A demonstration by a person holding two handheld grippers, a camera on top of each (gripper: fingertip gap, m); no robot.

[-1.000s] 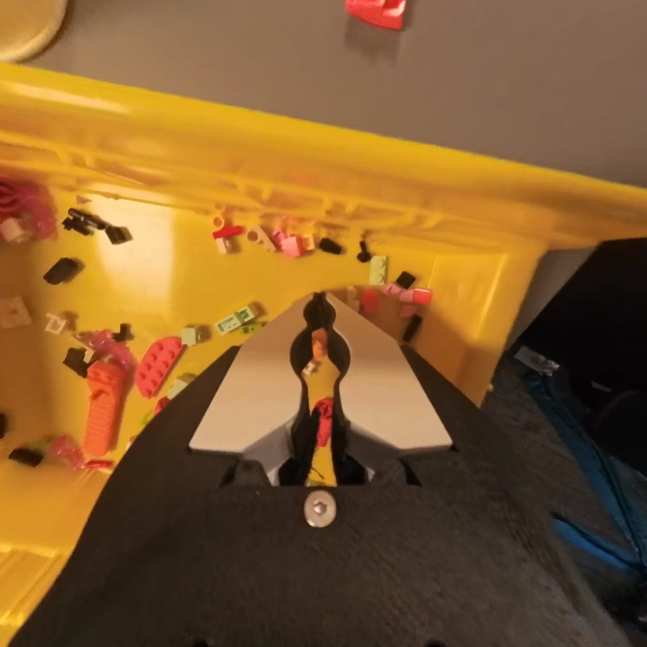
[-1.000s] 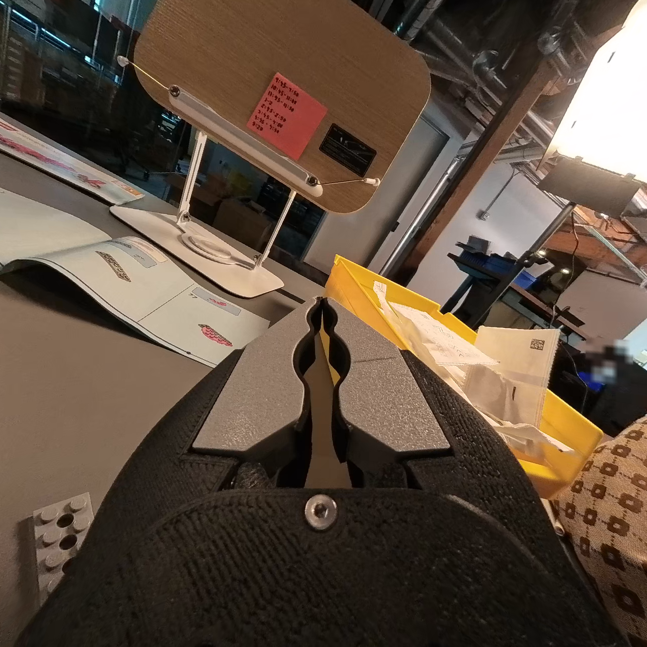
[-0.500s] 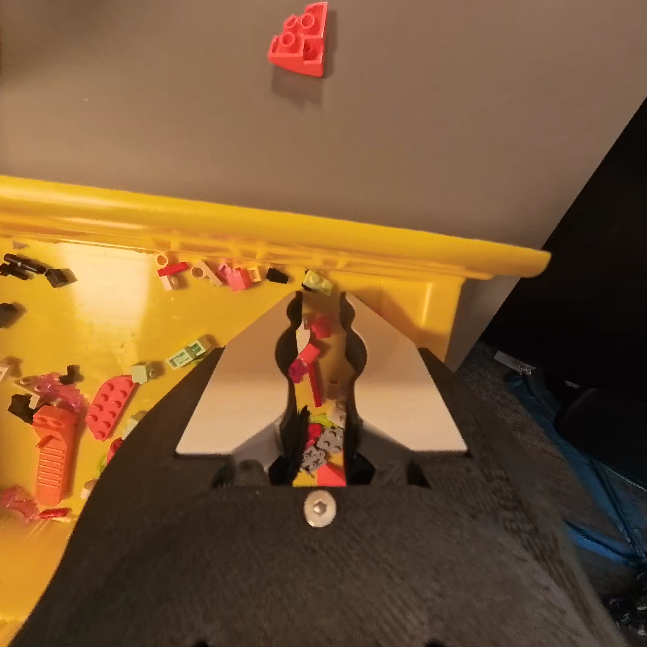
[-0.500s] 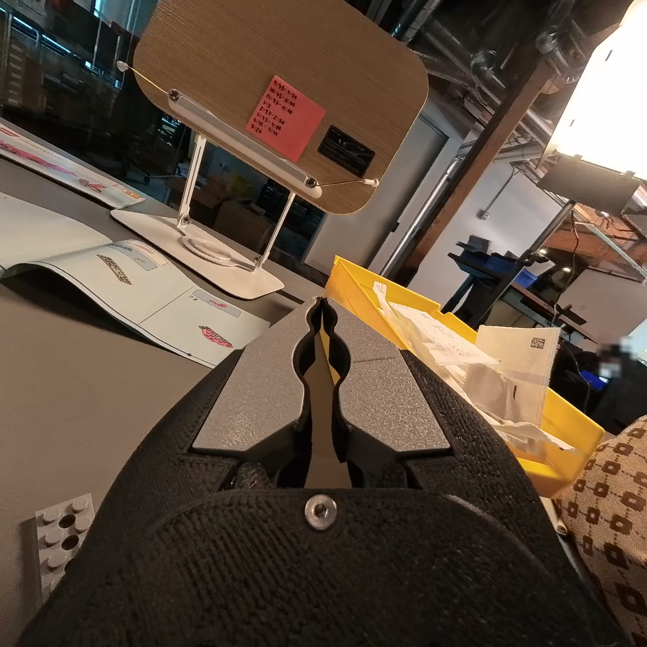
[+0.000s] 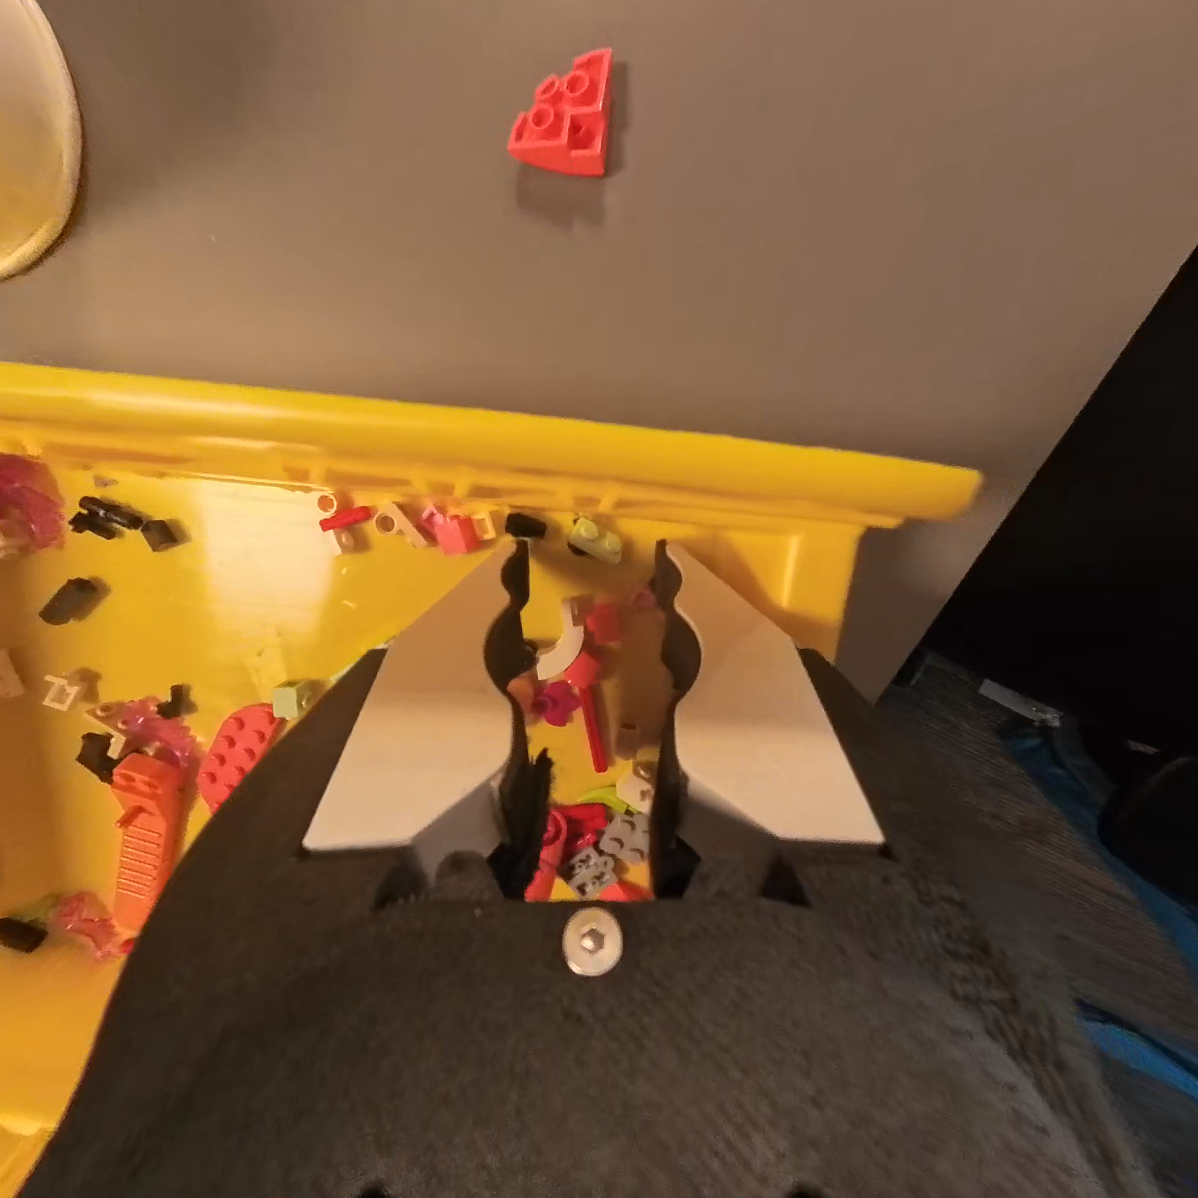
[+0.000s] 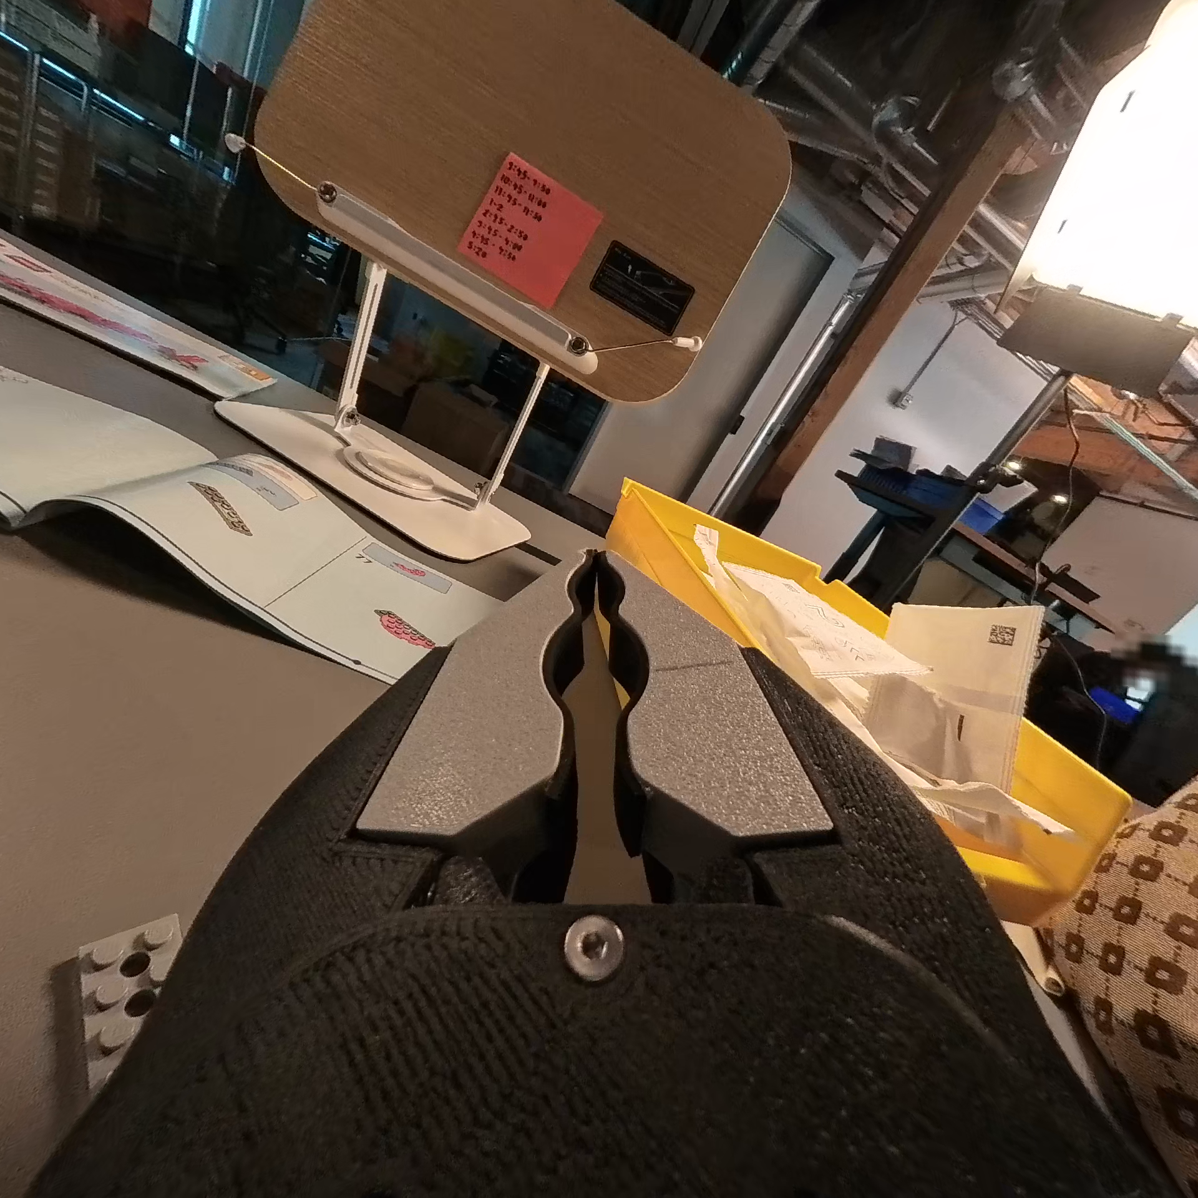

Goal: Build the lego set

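In the left wrist view, a yellow bin [image 5: 454,447] is seen across the middle and left of the frame, standing on a grey worktop [image 5: 778,259]. Many small toy bricks are scattered on its floor. Along the far wall, in the middle of the frame, a red pin [image 5: 345,517], a pink brick [image 5: 454,533], a black piece [image 5: 524,524] and a pale green plate [image 5: 595,537] are lying. At the lower left, an orange ribbed tool [image 5: 146,826] and a red rounded plate [image 5: 234,752] are found. On the worktop beyond the bin, at the upper middle, a red wedge brick [image 5: 565,115] is placed alone, well apart from the bin.

The left hand-held gripper [image 5: 591,551] is held above the right end of the bin with its jaws moderately apart, and nothing is clamped by them. Between the fingers, lower down on the bin floor, a white curved piece [image 5: 563,648], a magenta flower piece [image 5: 551,703] and a thin red rod [image 5: 593,729] are seen; they are not touched by the pads. The pale green plate is just beyond the fingertips.

In the right wrist view, the right hand-held gripper [image 6: 595,556] is closed with the fingertips meeting and nothing between them. Behind it, on the right, a second yellow bin [image 6: 655,551] filled with paper bags [image 6: 843,642] is seen. At the left, an open instruction booklet [image 6: 259,551] is lying, with a wooden book stand [image 6: 518,194] behind it carrying a pink sticky note [image 6: 528,227]. A grey plate [image 6: 120,979] is lying at the lower left, beside the gripper body.
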